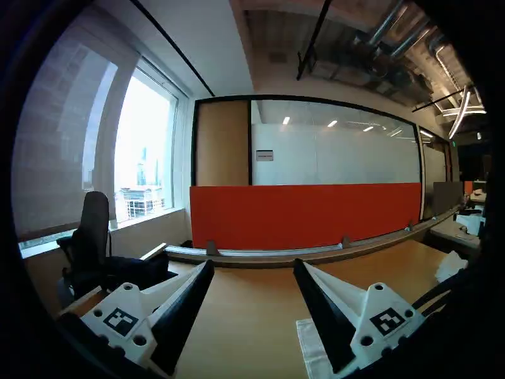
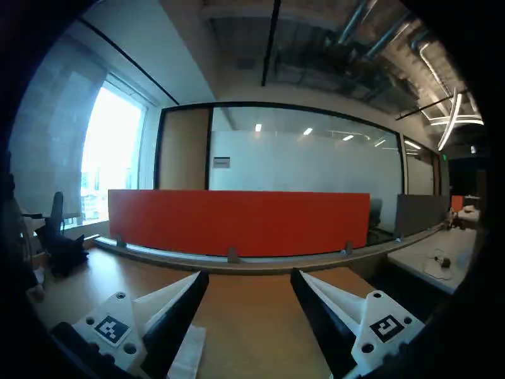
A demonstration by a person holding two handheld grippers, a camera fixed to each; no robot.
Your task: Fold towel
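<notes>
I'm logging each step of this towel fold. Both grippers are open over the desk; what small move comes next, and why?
Probably tilt both down toward the towel. The left gripper and right gripper are open, holding nothing, aimed across the desk, while the white towel lies low in each view, beneath them.

A light wooden desk (image 1: pixel 252 316) stretched across the lower half of the left gripper view, reaching back to an orange divider panel (image 1: pixel 303 215) mounted along its far edge. A white towel (image 1: pixel 308 346) lay flat on the wood at the lower right of the frame, with a crumpled white item (image 1: pixel 449 265) farther back near the right edge. In the right gripper view the towel (image 2: pixel 189 354) lay at the lower left.
</notes>
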